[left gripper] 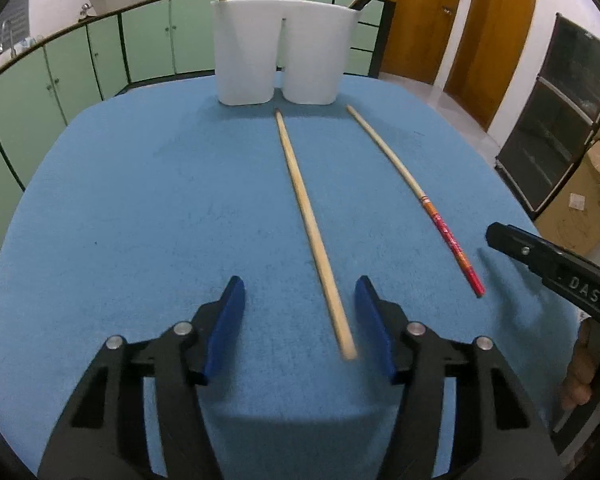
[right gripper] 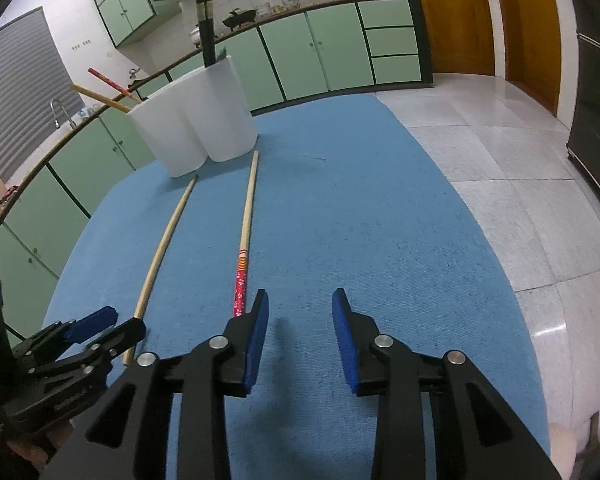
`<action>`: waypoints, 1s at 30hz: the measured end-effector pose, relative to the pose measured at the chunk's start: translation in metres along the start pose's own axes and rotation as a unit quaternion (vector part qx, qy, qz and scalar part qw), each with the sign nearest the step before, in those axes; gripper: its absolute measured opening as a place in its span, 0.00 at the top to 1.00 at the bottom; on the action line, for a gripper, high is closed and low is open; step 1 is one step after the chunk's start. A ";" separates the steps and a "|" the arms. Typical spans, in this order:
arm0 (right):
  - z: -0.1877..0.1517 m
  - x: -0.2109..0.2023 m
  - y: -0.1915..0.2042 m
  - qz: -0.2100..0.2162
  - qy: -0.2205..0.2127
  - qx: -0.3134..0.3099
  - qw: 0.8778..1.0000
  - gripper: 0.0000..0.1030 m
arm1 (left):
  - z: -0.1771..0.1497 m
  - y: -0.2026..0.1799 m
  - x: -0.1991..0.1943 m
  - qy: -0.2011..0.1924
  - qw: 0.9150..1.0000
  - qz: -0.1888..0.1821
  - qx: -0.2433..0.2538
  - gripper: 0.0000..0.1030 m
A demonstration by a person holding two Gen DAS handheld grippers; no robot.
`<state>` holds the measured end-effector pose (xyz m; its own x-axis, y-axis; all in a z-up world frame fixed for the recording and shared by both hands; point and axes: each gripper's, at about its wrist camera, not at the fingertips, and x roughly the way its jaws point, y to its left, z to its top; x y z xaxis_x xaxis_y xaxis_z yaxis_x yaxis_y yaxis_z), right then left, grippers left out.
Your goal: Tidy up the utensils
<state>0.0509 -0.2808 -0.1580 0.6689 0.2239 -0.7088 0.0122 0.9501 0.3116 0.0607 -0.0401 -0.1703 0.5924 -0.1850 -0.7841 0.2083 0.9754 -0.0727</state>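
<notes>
So a few chopsticks already stand in the white holder [left gripper: 284, 52], while the plain chopstick [left gripper: 312, 224] lies between the part-open, empty left gripper [left gripper: 300, 312] and the red-handled chopstick [right gripper: 242, 264] lies just beside the part-open, empty right gripper [right gripper: 300, 320]

1. The left hand-held gripper [left gripper: 300, 292] has matte black plastic arms with triangular cut-outs.
2. Flat blue pads [left gripper: 230, 328] line the inner faces of its fingers.
3. Round silver screws mark each pivot.
4. The right hand-held gripper [right gripper: 300, 308] is built alike; its black side carries white lettering reading "DAS".
</notes>
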 end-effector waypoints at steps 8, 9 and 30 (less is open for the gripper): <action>-0.001 0.001 0.001 0.000 0.004 0.000 1.000 0.68 | 0.000 0.002 0.000 0.005 1.000 0.004 0.011 0.93; -0.001 0.001 0.002 0.001 0.004 -0.002 1.000 0.68 | 0.001 0.003 -0.001 0.005 1.000 0.003 0.010 0.94; -0.003 0.005 0.012 0.006 0.007 -0.015 1.000 0.68 | 0.012 0.044 0.001 -0.005 0.997 0.053 -0.059 0.94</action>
<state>0.0528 -0.2675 -0.1596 0.6586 0.2378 -0.7139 -0.0176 0.9534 0.3013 0.0798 0.0012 -0.1674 0.6142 -0.0804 -0.7850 0.0513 0.9968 -0.0619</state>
